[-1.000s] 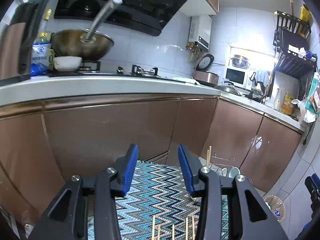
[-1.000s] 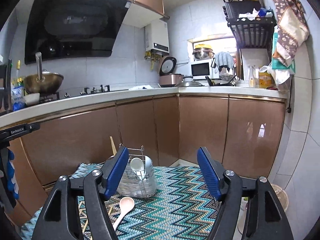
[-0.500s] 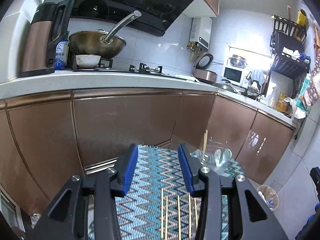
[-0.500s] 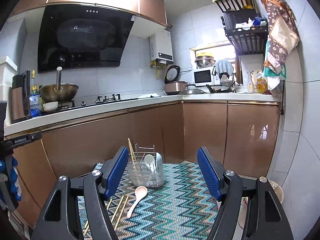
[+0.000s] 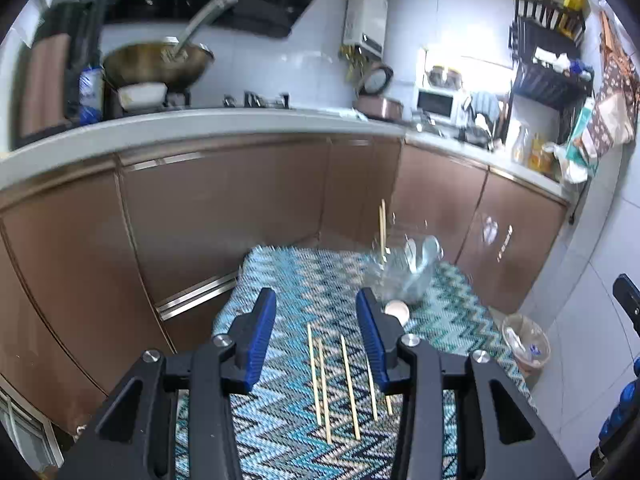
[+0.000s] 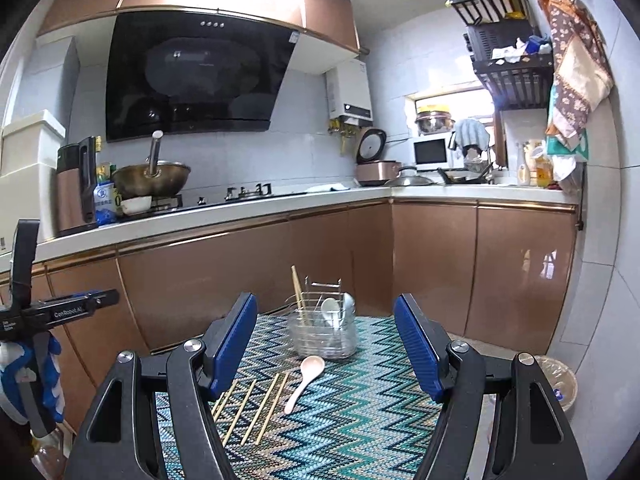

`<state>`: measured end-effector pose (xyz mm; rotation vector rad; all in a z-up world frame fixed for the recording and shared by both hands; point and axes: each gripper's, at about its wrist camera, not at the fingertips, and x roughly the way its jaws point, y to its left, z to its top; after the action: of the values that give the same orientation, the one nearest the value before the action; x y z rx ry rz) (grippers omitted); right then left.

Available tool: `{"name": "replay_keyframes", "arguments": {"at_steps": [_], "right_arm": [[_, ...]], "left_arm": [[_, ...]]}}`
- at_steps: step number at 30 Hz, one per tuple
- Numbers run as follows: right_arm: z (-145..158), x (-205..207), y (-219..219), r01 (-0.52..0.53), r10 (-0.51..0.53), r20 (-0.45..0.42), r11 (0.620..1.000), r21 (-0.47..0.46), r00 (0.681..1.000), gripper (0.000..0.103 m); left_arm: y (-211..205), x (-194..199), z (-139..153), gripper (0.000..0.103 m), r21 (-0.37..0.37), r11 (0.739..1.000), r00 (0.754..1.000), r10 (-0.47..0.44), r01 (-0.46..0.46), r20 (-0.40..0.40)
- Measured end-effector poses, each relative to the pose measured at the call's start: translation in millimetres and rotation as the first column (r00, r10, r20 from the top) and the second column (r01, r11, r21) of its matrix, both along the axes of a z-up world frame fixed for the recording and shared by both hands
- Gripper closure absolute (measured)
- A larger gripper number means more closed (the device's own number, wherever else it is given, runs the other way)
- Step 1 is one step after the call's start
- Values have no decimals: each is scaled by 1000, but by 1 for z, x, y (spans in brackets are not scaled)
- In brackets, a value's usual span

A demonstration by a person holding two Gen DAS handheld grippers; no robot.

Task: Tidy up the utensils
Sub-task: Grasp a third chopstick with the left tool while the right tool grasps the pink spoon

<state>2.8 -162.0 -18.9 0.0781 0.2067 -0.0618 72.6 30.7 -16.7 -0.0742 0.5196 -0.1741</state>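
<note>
Both my left gripper (image 5: 316, 336) and right gripper (image 6: 325, 344) hang open and empty over chopsticks (image 6: 256, 408) at lower centre of the table (image 6: 360, 432).

Only thing I can actually read is "GenRobot.AI" in white on the black gripper bar (image 6: 60, 311), far left.

A wok (image 6: 152, 179) sits on the counter (image 6: 280, 204) beside a kettle (image 6: 76, 188), microwave (image 6: 430, 151) farther along.
</note>
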Motion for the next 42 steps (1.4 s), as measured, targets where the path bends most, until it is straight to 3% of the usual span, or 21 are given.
{"name": "replay_keyframes", "arguments": {"at_steps": [5, 9, 16, 21, 27, 42], "right_arm": [[-23, 22, -10, -23, 25, -65, 999, 29, 998, 33], [-50, 49, -24, -25, 33, -143, 998, 59, 989, 33], [-95, 93, -40, -25, 55, -273, 994, 109, 960, 33], [-126, 125, -46, -40, 88, -352, 989, 141, 932, 33], [-153, 156, -47, -52, 115, -417, 986, 159, 901, 34], [-185, 193, -49, -69, 145, -492, 983, 168, 858, 34]], "left_arm": [[-15, 35, -30, 63, 5, 999, 991, -45, 46, -128], [-31, 72, -64, 64, 11, 996, 963, -84, 90, -254], [-46, 130, -125, 65, -65, 991, 875, -137, 120, -464], [-43, 169, -165, 74, -94, 991, 811, -130, 92, -571], [-45, 201, -191, 83, -105, 992, 764, -126, 76, -633], [-46, 236, -226, 91, -49, 997, 713, -74, 55, -698]]}}
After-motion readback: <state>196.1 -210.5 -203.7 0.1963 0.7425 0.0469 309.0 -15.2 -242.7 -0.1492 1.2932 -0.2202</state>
